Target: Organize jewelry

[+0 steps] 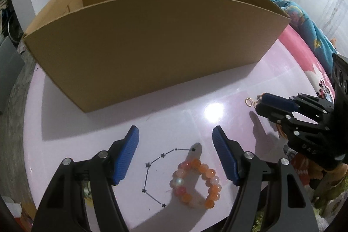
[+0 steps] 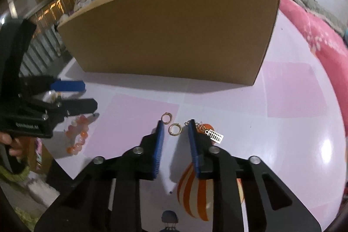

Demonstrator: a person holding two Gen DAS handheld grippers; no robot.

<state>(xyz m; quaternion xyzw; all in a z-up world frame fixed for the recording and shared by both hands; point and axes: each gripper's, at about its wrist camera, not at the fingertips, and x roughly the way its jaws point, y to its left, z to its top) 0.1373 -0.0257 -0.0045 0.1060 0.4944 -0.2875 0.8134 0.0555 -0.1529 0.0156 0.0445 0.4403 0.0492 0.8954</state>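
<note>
Right tool (image 2: 175, 134) pointing down at the table (image 2: 293, 145), blue pads narrowed but with a gap left between them; a gold hoop (image 2: 174, 129) lies in that gap, neither pad visibly on it, so nothing pinched yet. Second gold hoop (image 2: 166, 117) just beyond the left pad's tip, outside the gap. Small chain with a white charm (image 2: 215, 136) just outside the right pad.

Left tool (image 1: 175, 156) spread wide, empty, hovering over the orange bead bracelet (image 1: 196, 182) and the thin black star chain (image 1: 152, 175), which lie side by side on the table. Cardboard box (image 1: 152, 53) stands open behind everything; nothing visible in the part that shows.

Risks: thin flat hoop on a glossy surface could squirt out or tip sideways when the pads close. The right pad could snag the charm chain. The left tool could catch both bracelet and star chain at once.
</note>
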